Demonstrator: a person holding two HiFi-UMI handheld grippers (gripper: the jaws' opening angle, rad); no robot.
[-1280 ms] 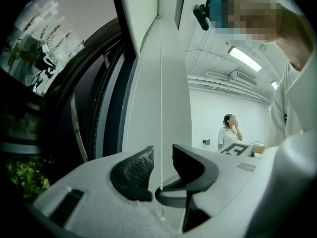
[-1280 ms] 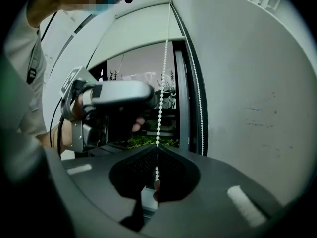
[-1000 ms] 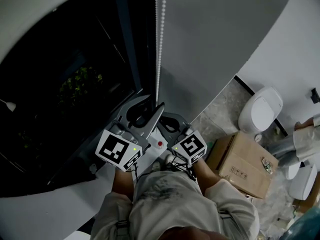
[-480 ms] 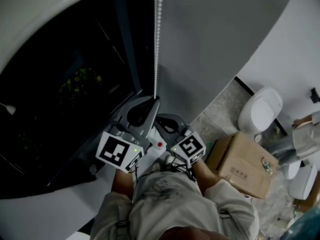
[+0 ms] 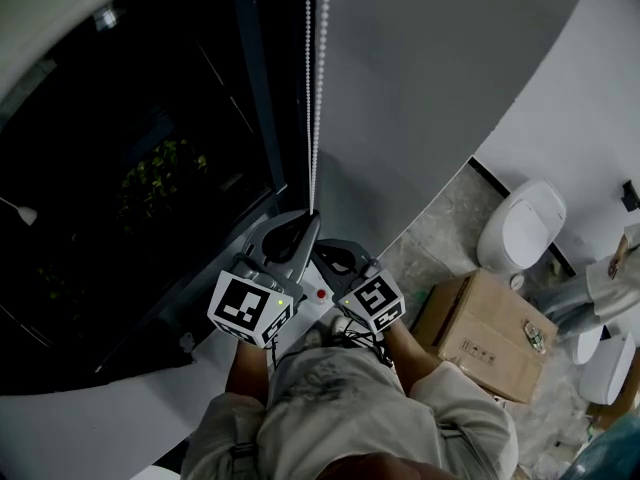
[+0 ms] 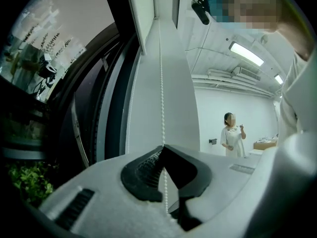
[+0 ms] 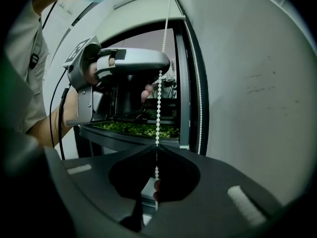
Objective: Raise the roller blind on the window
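Note:
A white bead chain [image 5: 316, 88] hangs in two strands beside the dark window [image 5: 150, 148]. My left gripper [image 5: 309, 220] is shut on one strand; its jaws have just been closing round it. In the left gripper view the beads [image 6: 162, 93] run down into the meeting black pads [image 6: 143, 170] of that gripper [image 6: 163, 151]. My right gripper [image 5: 320, 249] sits just below and right of it, also shut on the chain. In the right gripper view the chain [image 7: 159, 103] enters that gripper [image 7: 156, 150], with the left gripper [image 7: 159, 73] above. A pale blind edge [image 7: 143, 14] spans the window top.
A cardboard box [image 5: 480, 333] lies on the floor at the right, with a white toilet [image 5: 520, 223] behind it. A person [image 5: 625, 263] stands at the far right edge. Green plants [image 5: 160, 168] show beyond the glass. The grey wall [image 5: 430, 88] borders the chain's right side.
The left gripper's jaws, open around the chain a second ago, have closed on it. Both grippers have sunk a little along the chain.

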